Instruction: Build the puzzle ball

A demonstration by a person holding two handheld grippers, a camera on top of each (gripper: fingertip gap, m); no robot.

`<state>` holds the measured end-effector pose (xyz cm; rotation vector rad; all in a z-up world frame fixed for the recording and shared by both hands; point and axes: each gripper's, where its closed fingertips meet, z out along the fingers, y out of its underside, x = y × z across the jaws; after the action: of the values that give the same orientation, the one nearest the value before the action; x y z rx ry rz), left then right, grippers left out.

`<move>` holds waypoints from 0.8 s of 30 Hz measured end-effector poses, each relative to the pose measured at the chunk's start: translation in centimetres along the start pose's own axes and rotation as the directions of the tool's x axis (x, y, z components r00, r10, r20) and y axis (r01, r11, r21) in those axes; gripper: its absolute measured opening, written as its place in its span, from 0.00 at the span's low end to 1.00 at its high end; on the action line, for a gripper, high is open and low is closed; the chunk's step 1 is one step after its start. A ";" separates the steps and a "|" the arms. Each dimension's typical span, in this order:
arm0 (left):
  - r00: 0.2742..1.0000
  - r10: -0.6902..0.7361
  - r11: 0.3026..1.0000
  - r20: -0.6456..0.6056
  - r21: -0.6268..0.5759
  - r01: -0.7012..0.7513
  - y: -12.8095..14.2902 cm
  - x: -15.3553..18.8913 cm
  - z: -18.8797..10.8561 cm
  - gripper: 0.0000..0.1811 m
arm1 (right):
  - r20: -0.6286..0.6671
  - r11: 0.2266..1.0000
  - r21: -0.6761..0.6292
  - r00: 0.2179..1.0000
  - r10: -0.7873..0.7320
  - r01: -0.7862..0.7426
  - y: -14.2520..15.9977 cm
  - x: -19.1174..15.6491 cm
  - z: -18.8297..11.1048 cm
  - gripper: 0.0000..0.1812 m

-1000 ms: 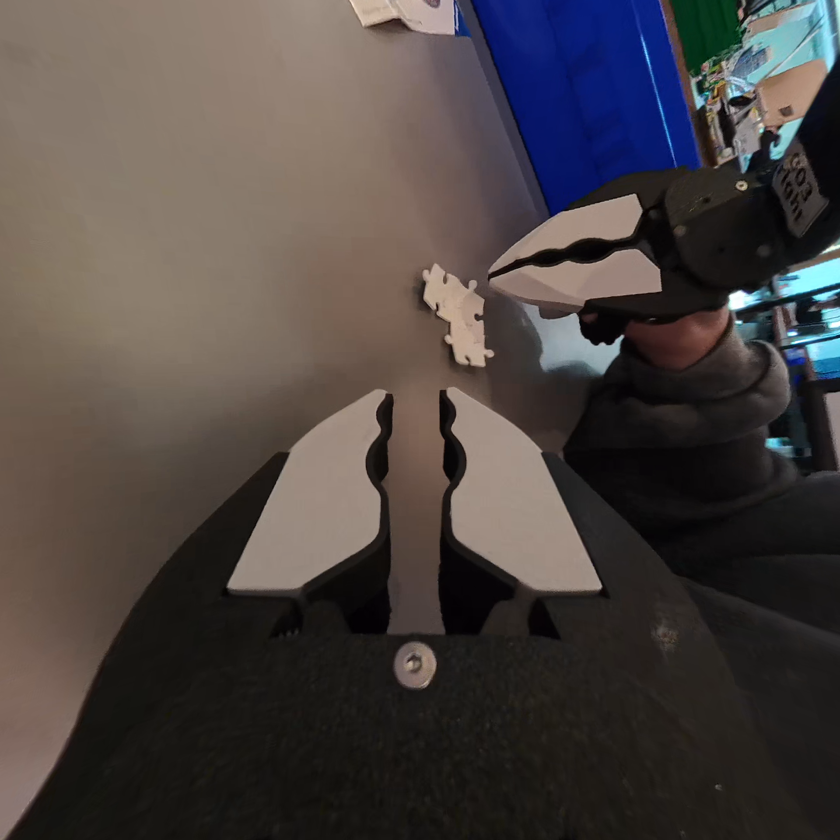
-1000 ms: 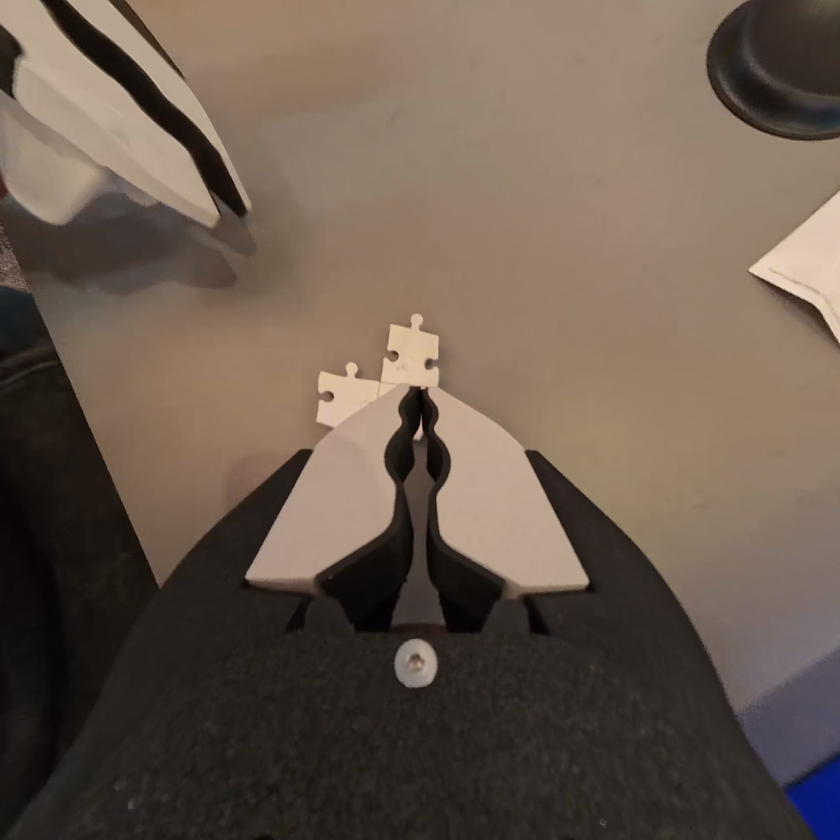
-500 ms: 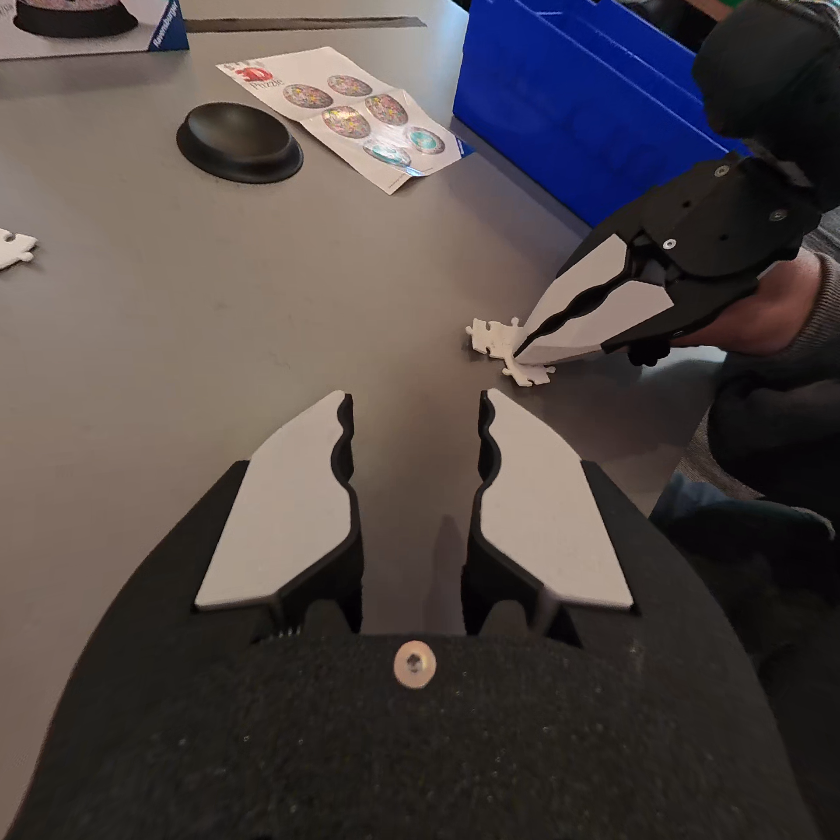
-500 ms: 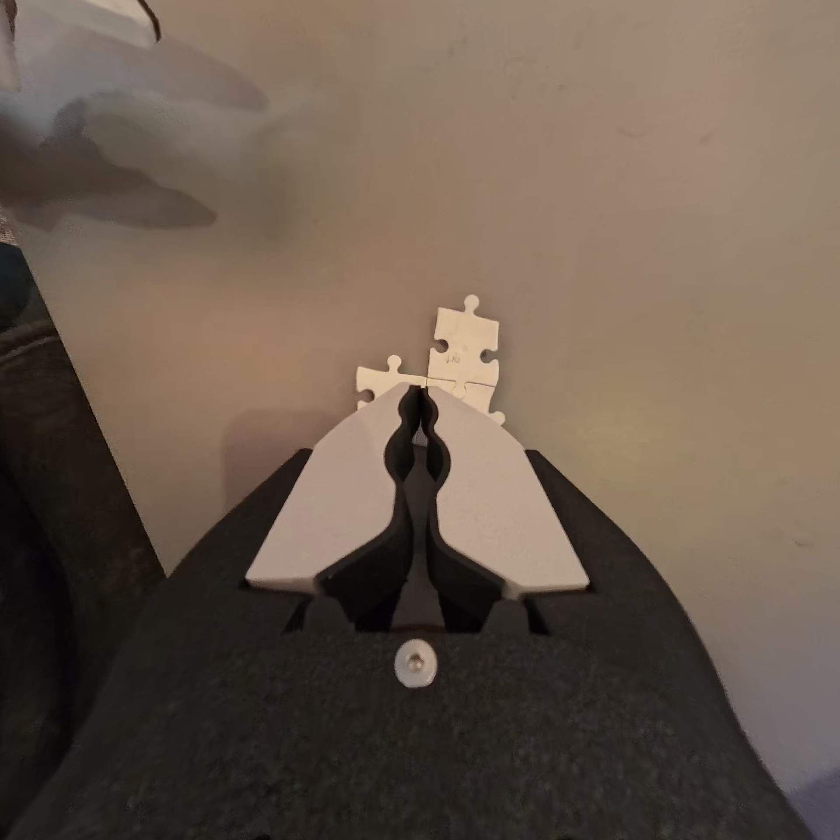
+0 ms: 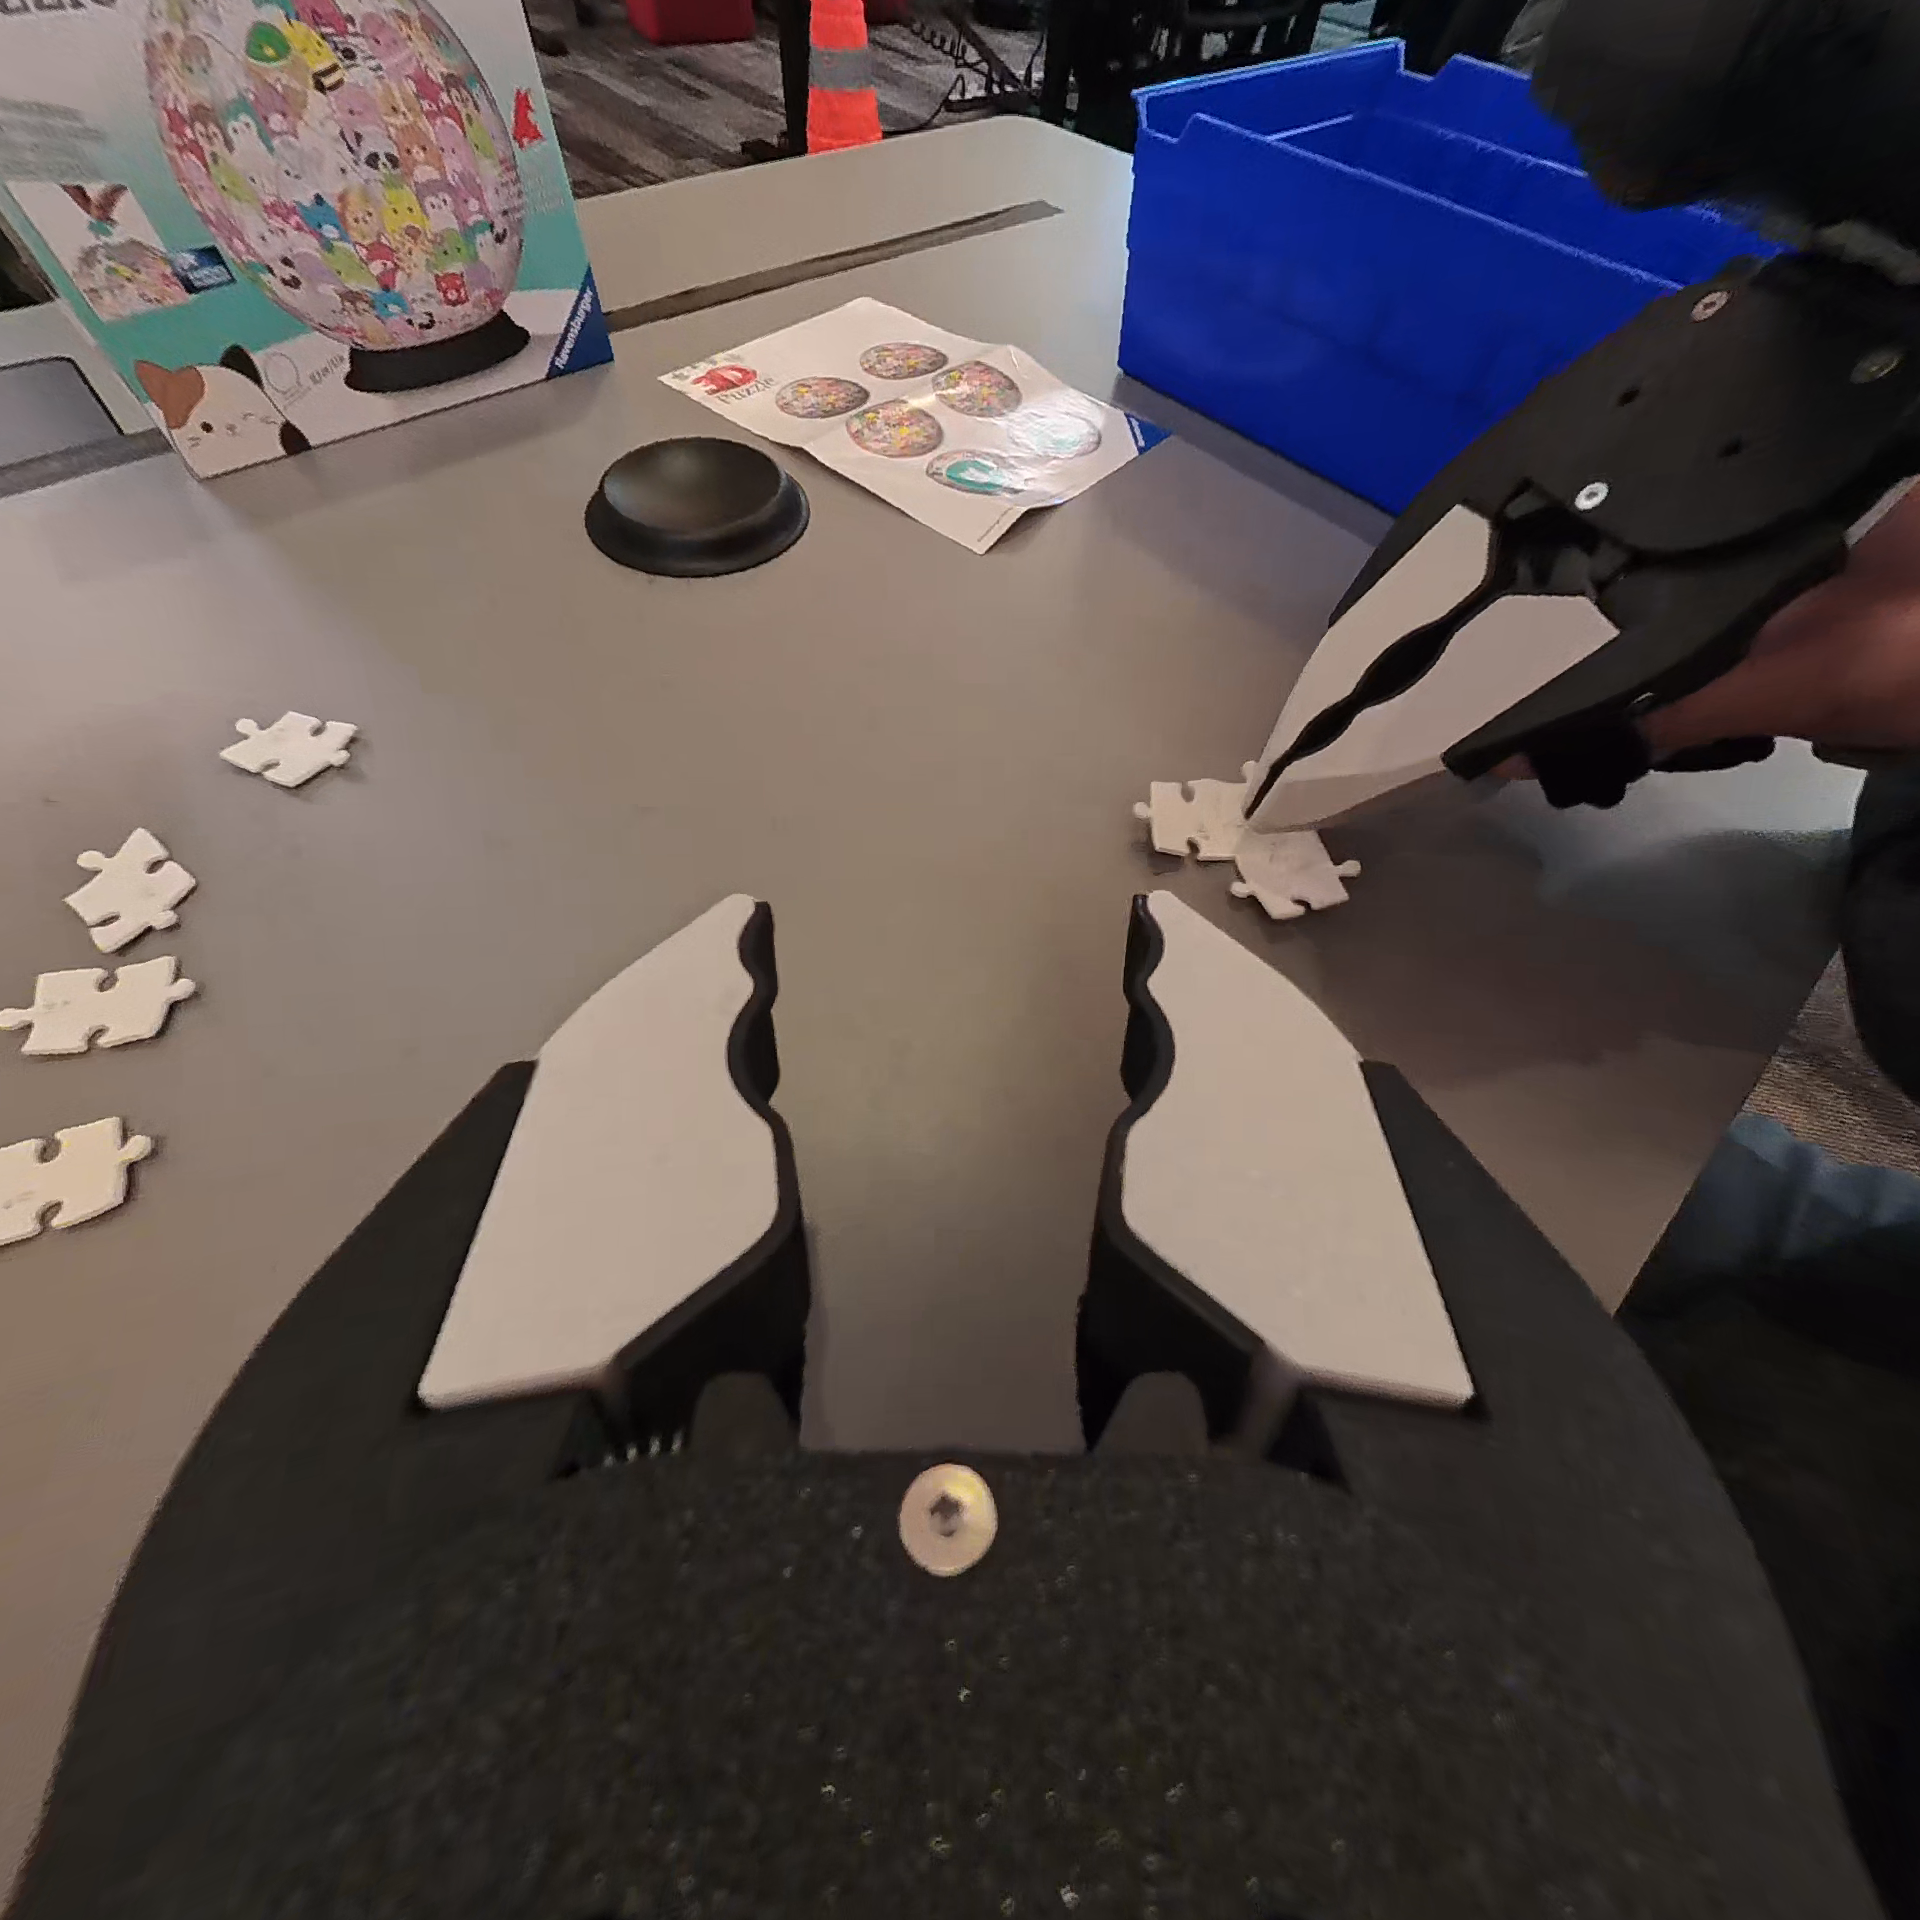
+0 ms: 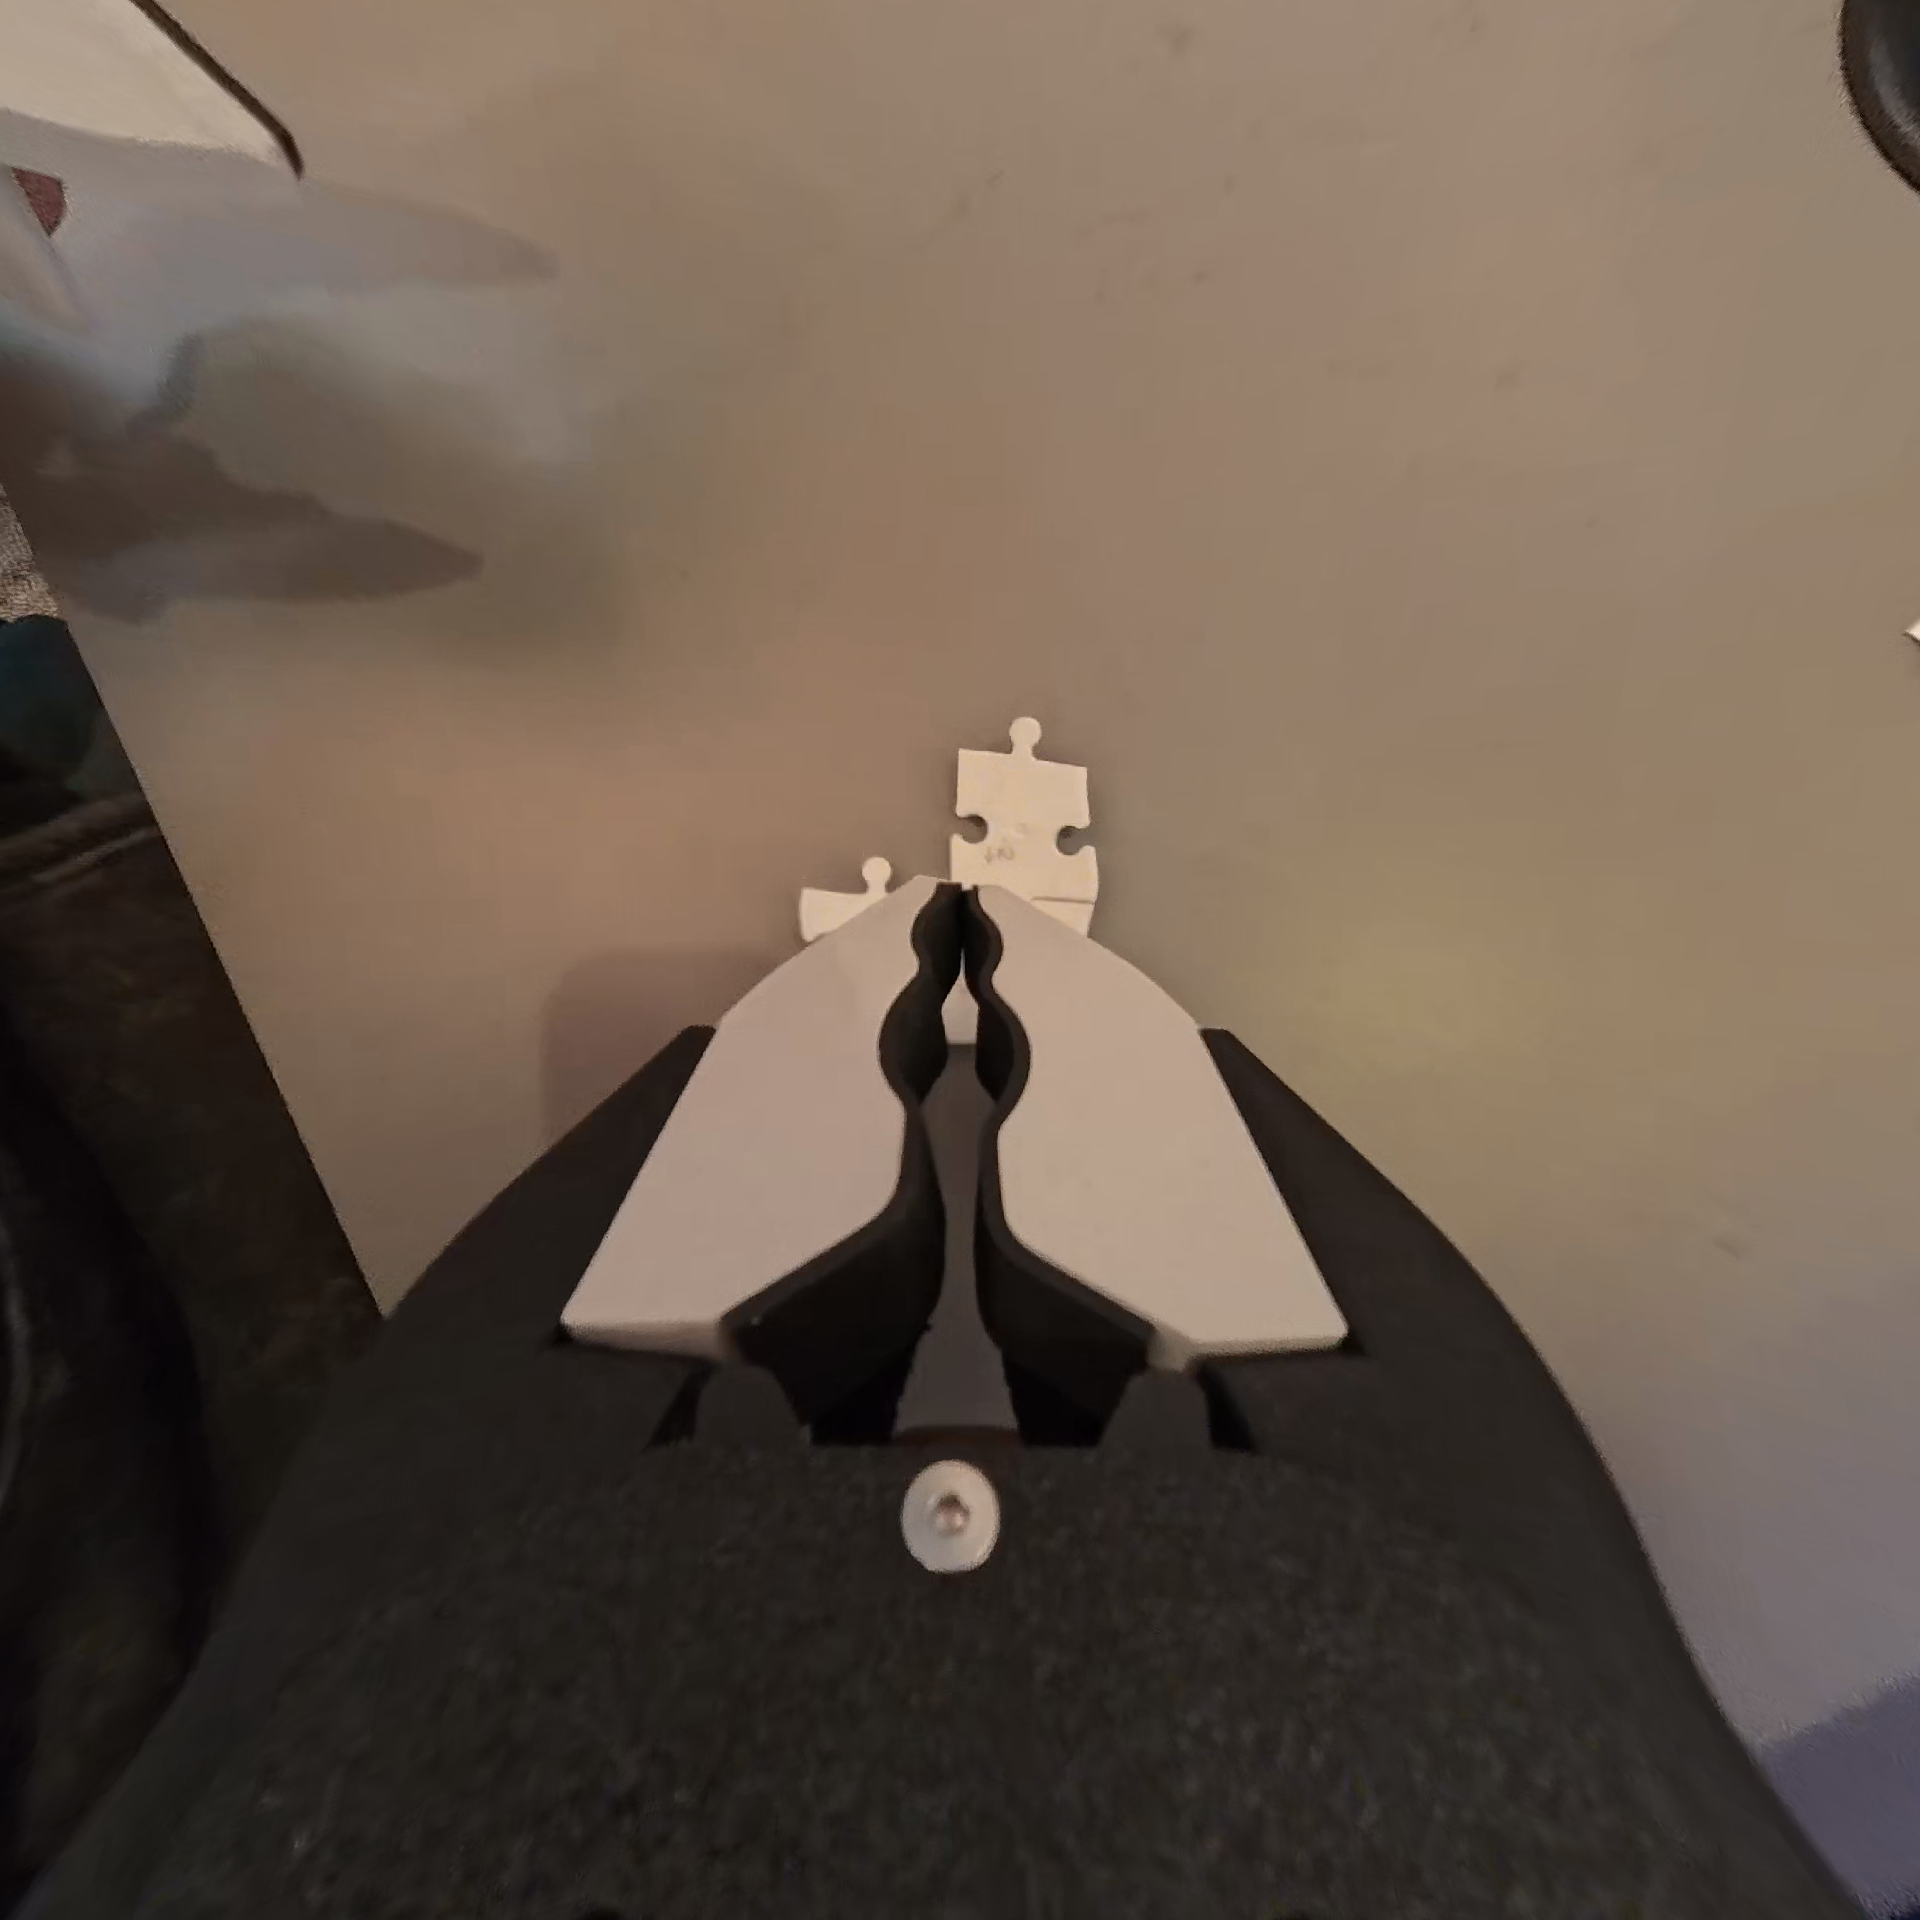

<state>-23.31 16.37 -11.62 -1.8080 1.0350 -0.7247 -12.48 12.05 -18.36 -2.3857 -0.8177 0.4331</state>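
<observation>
A small cluster of white puzzle pieces (image 5: 1195, 816) lies flat on the grey table (image 5: 935, 675) near its right edge. In the right wrist view the cluster (image 6: 1023, 821) sits just beyond my fingers, partly hidden under them. My right gripper (image 6: 961, 888) is shut, and its tips rest on the cluster. It also shows in the left wrist view (image 5: 1257, 805), angled down onto the pieces. My left gripper (image 5: 951, 904) is open and empty. It is held above the table, to the left of the cluster and nearer the table's front.
Several loose white pieces (image 5: 130, 888) lie at the left. A black round stand (image 5: 696, 504), a printed leaflet (image 5: 925, 416) and the puzzle box (image 5: 301, 229) are farther back. A blue bin (image 5: 1351, 260) stands at the back right. The table edge (image 5: 1714, 1143) runs close on the right.
My left gripper has opened wider and drawn back from the cluster, its view swinging up to take in the far table. My right gripper stays shut on the cluster, which has shifted slightly.
</observation>
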 end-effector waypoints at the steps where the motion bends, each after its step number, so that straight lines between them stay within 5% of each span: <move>1: 1.000 0.004 1.000 0.006 0.000 -0.004 0.0 -0.1 0.0 0.35 | -0.004 1.000 -0.004 1.000 -0.006 0.006 0.0 -0.1 0.2 0.00; 24: 1.000 -0.002 1.000 -0.017 -0.001 0.002 0.0 0.9 0.0 0.37 | -0.038 0.999 -0.025 0.998 -0.047 0.046 0.1 1.4 0.1 0.00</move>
<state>-22.85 15.63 -11.59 -1.8073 1.0450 -0.7423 -11.41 12.90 -18.69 -2.3841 -0.8638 0.3592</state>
